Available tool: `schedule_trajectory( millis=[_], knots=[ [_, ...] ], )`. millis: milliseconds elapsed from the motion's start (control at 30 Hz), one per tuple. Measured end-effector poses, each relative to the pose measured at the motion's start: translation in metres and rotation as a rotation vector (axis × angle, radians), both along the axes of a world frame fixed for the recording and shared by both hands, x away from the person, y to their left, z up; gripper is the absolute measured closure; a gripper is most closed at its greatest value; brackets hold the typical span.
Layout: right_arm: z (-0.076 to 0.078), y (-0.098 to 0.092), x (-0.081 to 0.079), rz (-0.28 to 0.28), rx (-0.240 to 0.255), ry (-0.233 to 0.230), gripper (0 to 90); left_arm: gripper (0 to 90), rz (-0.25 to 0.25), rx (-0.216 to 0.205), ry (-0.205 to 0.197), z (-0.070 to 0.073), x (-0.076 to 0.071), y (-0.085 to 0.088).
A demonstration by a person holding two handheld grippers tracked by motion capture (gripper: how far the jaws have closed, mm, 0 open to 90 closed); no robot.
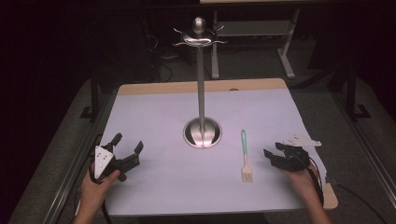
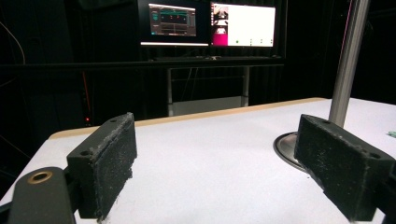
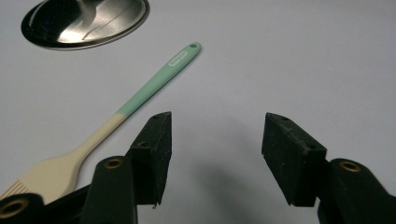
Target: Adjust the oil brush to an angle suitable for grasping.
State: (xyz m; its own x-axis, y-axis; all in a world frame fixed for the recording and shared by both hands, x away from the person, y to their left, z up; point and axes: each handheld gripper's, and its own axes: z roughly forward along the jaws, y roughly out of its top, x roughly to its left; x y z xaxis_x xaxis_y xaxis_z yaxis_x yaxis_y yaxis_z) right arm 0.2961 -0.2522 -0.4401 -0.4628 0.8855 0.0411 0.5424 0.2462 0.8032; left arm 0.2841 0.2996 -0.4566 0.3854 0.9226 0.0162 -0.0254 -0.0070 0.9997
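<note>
High view first: I've got my left gripper (image 1: 126, 148) parked on the near-left of the white table (image 1: 154, 107), jaws spread wide and holding nothing. My right gripper (image 1: 272, 150) sits on the near-right, jaws also released and empty. The thing I'm going for is the pastry brush (image 1: 244, 156), lying flat just left of that right gripper and near the base of the utensil stand (image 1: 201, 116) (tall steel pole with hooks up top). Its long axis runs pretty much away from me: bristle head toward my edge of the table, mint handle end pointing at the far side.

Left gripper view: just my two open pads over bare table, with the stand's pole (image 2: 348, 60) rising on the right and monitors (image 2: 208, 23) beyond the table.

Right gripper view: the brush (image 3: 140, 95) lies diagonally off to the left of my jaws, not between them. The hang hole is at the far tip. To do this well, I reckon I should slide left, square the pads across the handle, and pinch the mint part so the hole end stays free.
</note>
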Motion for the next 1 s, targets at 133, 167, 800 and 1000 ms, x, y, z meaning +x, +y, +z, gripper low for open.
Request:
schedule_trajectory(
  millis=[133, 167, 800, 1000],
  knots=[
    [0.001, 0.003, 0.007, 0.000, -0.021, 0.007, 47.0, 12.7, 0.000, -0.001, 0.000, 0.000, 0.000, 0.000],
    [0.002, 0.004, 0.009, 0.002, -0.022, 0.008, 48.0, 12.7, 0.000, -0.001, 0.000, 0.000, 0.000, 0.000],
    [0.012, 0.032, 0.059, 0.036, -0.043, 0.036, 84.9, 13.3, -0.007, -0.003, 0.000, 0.000, -0.001, 0.000],
    [0.007, 0.043, 0.075, 0.055, -0.027, 0.050, 89.9, 13.3, -0.009, -0.004, 0.000, 0.000, -0.001, 0.001]
  ],
)
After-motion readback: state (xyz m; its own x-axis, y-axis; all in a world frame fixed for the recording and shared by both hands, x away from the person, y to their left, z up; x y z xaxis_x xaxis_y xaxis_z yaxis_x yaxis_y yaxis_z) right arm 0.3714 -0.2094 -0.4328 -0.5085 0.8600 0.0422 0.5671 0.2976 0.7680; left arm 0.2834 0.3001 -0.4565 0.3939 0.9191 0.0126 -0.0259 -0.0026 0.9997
